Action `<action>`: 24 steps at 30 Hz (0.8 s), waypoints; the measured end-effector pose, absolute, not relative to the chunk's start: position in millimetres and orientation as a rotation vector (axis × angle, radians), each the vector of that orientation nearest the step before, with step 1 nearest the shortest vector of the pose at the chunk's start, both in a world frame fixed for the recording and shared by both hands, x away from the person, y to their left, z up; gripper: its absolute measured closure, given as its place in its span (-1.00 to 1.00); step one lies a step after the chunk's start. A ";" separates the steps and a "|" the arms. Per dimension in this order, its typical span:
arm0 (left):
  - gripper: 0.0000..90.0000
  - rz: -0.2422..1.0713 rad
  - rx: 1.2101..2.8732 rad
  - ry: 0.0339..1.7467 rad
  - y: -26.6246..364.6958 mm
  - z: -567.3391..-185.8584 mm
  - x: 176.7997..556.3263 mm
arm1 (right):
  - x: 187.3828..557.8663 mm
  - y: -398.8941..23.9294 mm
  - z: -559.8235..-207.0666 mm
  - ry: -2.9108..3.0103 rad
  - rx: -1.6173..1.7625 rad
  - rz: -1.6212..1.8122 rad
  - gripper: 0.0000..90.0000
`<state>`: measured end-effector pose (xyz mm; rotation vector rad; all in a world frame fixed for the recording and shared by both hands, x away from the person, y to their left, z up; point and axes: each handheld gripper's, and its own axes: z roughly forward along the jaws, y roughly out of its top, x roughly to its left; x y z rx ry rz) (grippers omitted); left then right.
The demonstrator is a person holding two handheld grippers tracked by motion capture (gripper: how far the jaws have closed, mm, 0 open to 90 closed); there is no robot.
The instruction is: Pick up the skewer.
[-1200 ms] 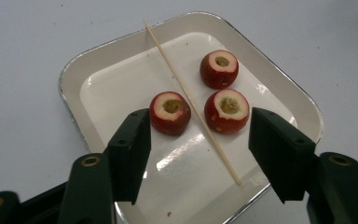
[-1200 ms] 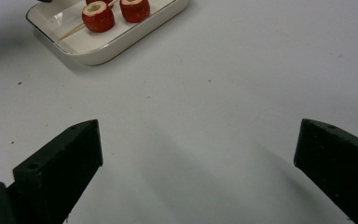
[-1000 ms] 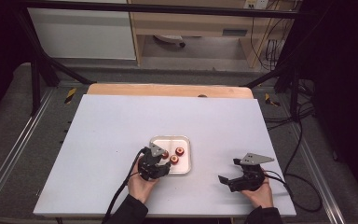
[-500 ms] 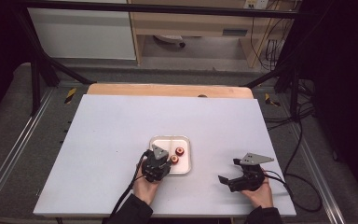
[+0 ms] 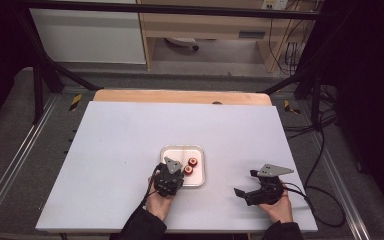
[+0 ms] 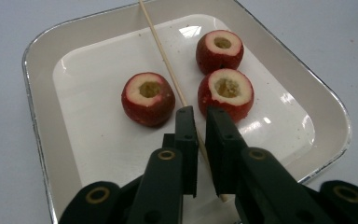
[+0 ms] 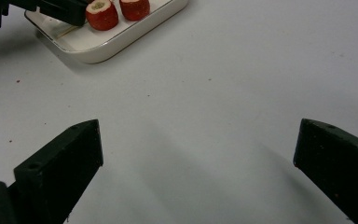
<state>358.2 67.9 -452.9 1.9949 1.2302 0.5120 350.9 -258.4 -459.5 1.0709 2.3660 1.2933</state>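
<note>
left gripper (image 6: 200,116) fingers nearly together astride the skewer (image 6: 168,60), whose long axis runs to the frame's top centre; right gripper (image 7: 198,144) fingers wide apart over bare tabletop (image 7: 223,84).

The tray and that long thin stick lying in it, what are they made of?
The tray looks like glazed ceramic or hard glossy plastic: cream-white, smooth, with bright light spots on it and a darker rim. I cannot tell which. The stick looks like pale wood or bamboo: dull, straw-coloured, very thin and straight, like a skewer. The left gripper is nearly closed around it.
</note>
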 end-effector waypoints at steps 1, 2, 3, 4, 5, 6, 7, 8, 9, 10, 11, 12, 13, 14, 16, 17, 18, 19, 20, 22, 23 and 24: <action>0.91 0.515 1.988 1.237 67.9 -453.2 357.9 | 350.8 -258.2 -459.6 2.367 1.073 1.293 -0.96; 0.91 0.517 1.981 1.245 67.9 -453.5 357.7 | 350.8 -258.2 -459.6 2.367 1.073 1.293 -0.96; 0.93 0.516 1.971 1.253 68.1 -453.9 357.4 | 350.8 -258.3 -459.6 2.369 1.072 1.291 -0.96; 0.94 0.515 1.969 1.255 68.4 -454.0 357.2 | 350.7 -258.2 -459.7 2.368 1.073 1.292 -0.96; 0.94 0.511 1.958 1.262 68.8 -454.3 357.1 | 350.8 -258.2 -459.7 2.367 1.071 1.294 -0.96; 0.95 0.507 1.950 1.270 69.1 -454.5 357.0 | 350.8 -258.3 -459.6 2.369 1.071 1.291 -0.96; 0.95 0.508 1.945 1.273 69.2 -454.6 356.7 | 350.8 -258.3 -459.6 2.369 1.071 1.291 -0.96; 0.96 0.510 1.939 1.278 69.1 -454.8 356.4 | 350.8 -258.1 -459.8 2.368 1.072 1.292 -0.96; 0.96 0.513 1.931 1.282 69.1 -455.2 356.0 | 350.6 -257.9 -459.8 2.369 1.075 1.291 -0.96; 0.96 0.530 1.924 1.284 69.3 -455.6 355.4 | 350.6 -257.9 -459.9 2.369 1.074 1.291 -0.96; 0.97 0.535 1.920 1.281 69.9 -455.7 355.1 | 350.8 -258.0 -459.8 2.369 1.073 1.291 -0.96; 0.97 0.536 1.917 1.277 71.2 -455.5 354.8 | 350.7 -257.9 -459.8 2.369 1.074 1.292 -0.96; 0.97 0.537 1.908 1.275 72.3 -455.2 354.5 | 350.7 -257.9 -459.8 2.369 1.074 1.292 -0.96; 0.97 0.536 1.903 1.269 73.5 -454.5 354.0 | 350.7 -257.9 -459.8 2.370 1.074 1.292 -0.96; 0.97 0.533 1.895 1.255 76.3 -452.3 352.9 | 350.6 -257.9 -459.7 2.370 1.074 1.292 -0.95; 0.97 0.536 1.892 1.250 77.8 -450.9 352.4 | 350.7 -258.2 -459.6 2.371 1.070 1.290 -0.95; 0.97 0.532 1.889 1.245 79.4 -449.7 352.2 | 350.7 -258.3 -459.5 2.370 1.069 1.291 -0.95; 0.97 0.533 1.883 1.241 81.0 -448.6 351.8 | 350.7 -258.2 -459.6 2.366 1.069 1.294 -0.95; 0.97 0.539 1.881 1.235 82.6 -447.4 351.3 | 350.7 -258.3 -459.3 2.367 1.067 1.296 -0.95; 0.97 0.536 1.871 1.222 85.7 -445.4 350.1 | 350.7 -258.3 -459.2 2.368 1.067 1.295 -0.95; 0.97 0.533 1.868 1.215 87.4 -444.5 349.5 | 350.4 -258.2 -459.0 2.368 1.068 1.295 -0.94; 0.97 0.527 1.864 1.207 89.3 -443.6 348.7 | 350.4 -258.2 -459.0 2.368 1.068 1.295 -0.94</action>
